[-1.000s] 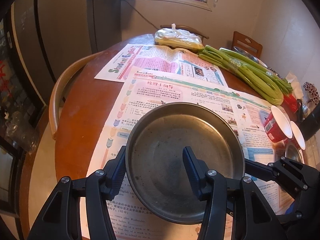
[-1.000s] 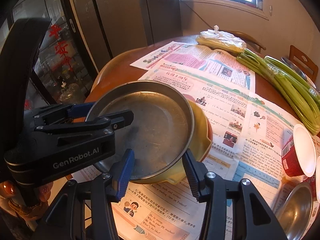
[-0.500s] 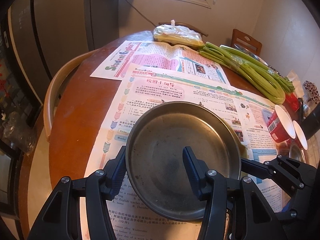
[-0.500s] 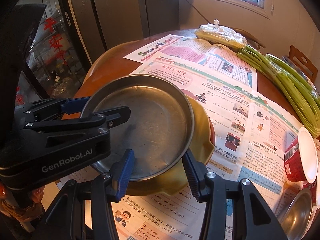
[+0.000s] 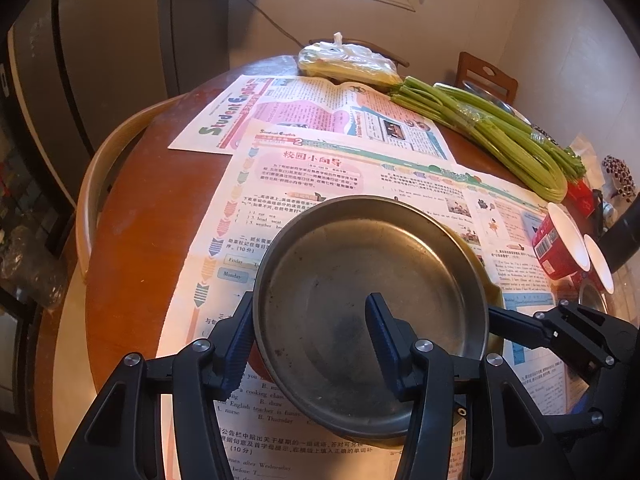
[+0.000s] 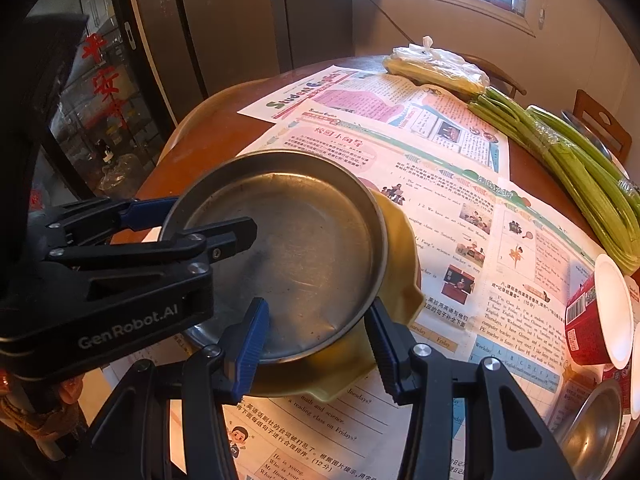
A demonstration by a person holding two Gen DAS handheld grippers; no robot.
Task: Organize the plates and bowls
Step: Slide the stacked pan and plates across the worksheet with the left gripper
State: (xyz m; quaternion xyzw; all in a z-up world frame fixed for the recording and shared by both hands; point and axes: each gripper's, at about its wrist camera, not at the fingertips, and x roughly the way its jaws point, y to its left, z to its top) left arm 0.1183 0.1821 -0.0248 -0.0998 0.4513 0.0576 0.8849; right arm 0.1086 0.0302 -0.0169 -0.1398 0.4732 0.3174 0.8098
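Left gripper [image 5: 310, 338] and right gripper [image 6: 316, 344] angled downward, each clamped.

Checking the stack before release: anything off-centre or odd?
Yes. The metal plate sits off-centre on the yellow dish, overhanging its left side. Beside them, a red cup lies tipped on its side on the newspaper.

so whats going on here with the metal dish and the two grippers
A person is working two handheld grippers over a round table covered with newspaper. A steel plate sits stacked in a yellow dish. The left gripper has its fingers astride the plate's rim, one inside and one outside. The right gripper straddles the near edge of the stack, one finger over the plate, the other outside the yellow dish. Red cups and a small steel bowl lie off to the side.
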